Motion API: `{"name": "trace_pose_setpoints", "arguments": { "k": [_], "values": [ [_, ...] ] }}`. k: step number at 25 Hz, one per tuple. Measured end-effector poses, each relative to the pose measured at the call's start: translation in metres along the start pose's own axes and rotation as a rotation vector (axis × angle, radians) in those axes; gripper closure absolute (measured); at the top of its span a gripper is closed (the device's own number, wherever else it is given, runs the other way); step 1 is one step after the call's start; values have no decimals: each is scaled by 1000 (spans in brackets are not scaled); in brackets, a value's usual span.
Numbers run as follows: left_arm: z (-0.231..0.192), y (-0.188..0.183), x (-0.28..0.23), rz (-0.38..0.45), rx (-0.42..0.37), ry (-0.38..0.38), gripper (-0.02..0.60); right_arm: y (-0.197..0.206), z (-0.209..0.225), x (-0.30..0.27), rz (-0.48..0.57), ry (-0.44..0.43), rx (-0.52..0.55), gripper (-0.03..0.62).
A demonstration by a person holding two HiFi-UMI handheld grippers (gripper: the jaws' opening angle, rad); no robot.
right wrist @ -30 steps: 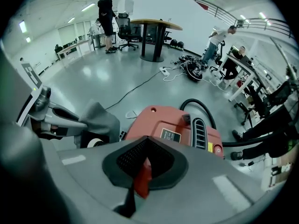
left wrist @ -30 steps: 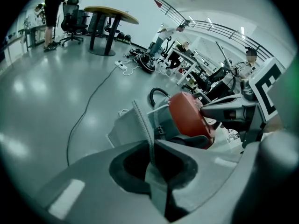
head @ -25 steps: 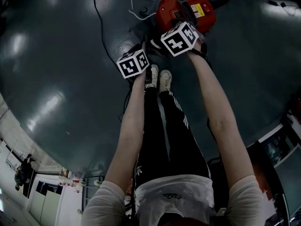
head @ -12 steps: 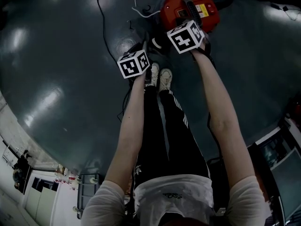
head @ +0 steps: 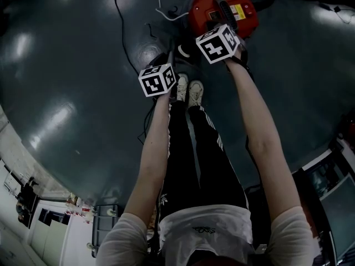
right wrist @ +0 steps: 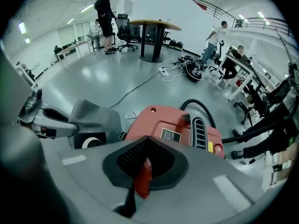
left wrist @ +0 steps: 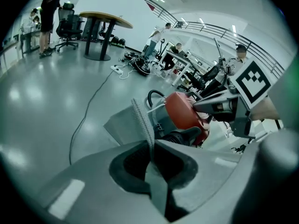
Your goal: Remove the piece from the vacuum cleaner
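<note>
In the head view, the left gripper (head: 157, 80) and the right gripper (head: 217, 43) are held over a dark glossy floor (head: 66, 65), before a red plastic vacuum cleaner (head: 233, 10). In the left gripper view, the jaws are clamped on a grey woven fabric piece (left wrist: 141, 120), just beside the vacuum cleaner. In the right gripper view, the jaws are pinched on a small red part (right wrist: 143, 174); whether it belongs to the vacuum cleaner cannot be told.
</note>
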State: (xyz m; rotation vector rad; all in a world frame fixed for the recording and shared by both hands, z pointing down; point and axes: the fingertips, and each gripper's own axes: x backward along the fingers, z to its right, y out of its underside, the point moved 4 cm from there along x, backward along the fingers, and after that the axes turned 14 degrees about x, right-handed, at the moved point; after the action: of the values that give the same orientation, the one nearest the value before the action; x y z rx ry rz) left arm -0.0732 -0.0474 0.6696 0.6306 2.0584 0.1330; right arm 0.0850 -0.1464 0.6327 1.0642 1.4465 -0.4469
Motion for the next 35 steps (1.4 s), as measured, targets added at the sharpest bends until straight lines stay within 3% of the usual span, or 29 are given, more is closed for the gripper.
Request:
{"name": "trace_pose_setpoints", "arguments": {
  "k": [3, 12, 27, 35],
  "values": [
    [-1, 3, 1, 0, -27, 4, 564, 0, -1, -2, -22, -10, 6, 583],
    [-10, 13, 7, 25, 77, 8, 563, -3, 0, -2, -38, -12, 49, 583],
    [-24, 23, 21, -1, 40, 6, 563, -9, -3, 4, -23, -5, 44, 583],
    [-73, 45, 46, -6, 45, -95, 564, -1, -1, -4, -11, 7, 29, 584]
  ]
}}
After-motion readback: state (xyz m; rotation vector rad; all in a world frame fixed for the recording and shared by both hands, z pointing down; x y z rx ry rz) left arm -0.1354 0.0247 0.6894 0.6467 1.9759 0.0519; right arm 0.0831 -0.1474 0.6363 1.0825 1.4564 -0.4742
